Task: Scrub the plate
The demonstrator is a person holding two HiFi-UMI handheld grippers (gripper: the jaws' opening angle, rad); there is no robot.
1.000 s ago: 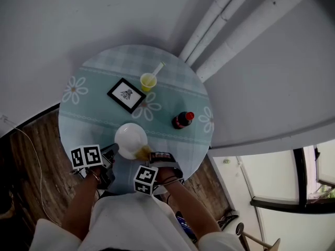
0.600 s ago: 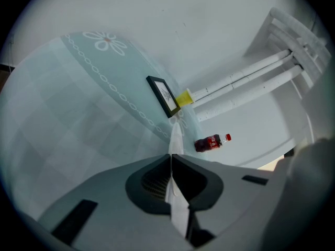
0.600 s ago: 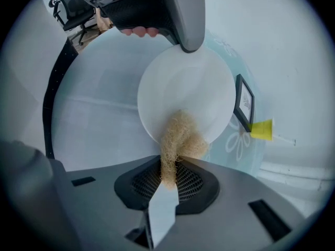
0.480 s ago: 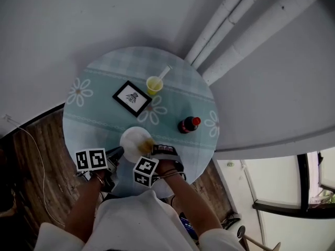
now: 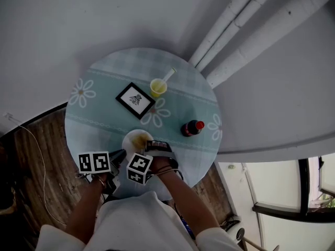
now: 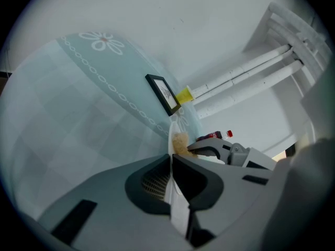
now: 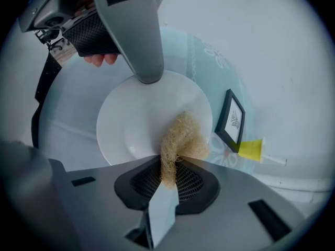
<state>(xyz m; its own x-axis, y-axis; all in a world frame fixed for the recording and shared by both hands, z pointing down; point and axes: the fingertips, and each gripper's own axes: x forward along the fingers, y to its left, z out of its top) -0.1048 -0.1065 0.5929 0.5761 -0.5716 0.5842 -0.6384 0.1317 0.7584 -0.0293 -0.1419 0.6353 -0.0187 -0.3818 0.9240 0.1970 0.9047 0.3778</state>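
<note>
Clamped in the right gripper [image 7: 167,174], the scrubber [image 7: 180,137] has swept nearer the picture frame [image 5: 135,100], seemingly rubbing the plate [image 7: 131,124] just short of that frame. The left gripper [image 6: 171,163] pinches its rim, so scrubbing is under way.

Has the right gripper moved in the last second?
Yes. In the head view the right gripper has carried the scrubber from the plate's near right rim to its middle, toward the picture frame.

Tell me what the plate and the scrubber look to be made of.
The plate is probably glazed ceramic, possibly melamine: plain white, smooth and faintly glossy, with a thin rim. The scrubber looks like coarse plant fibre, loofah or coir: tan and matte, with loose tangled strands sticking out.
</note>
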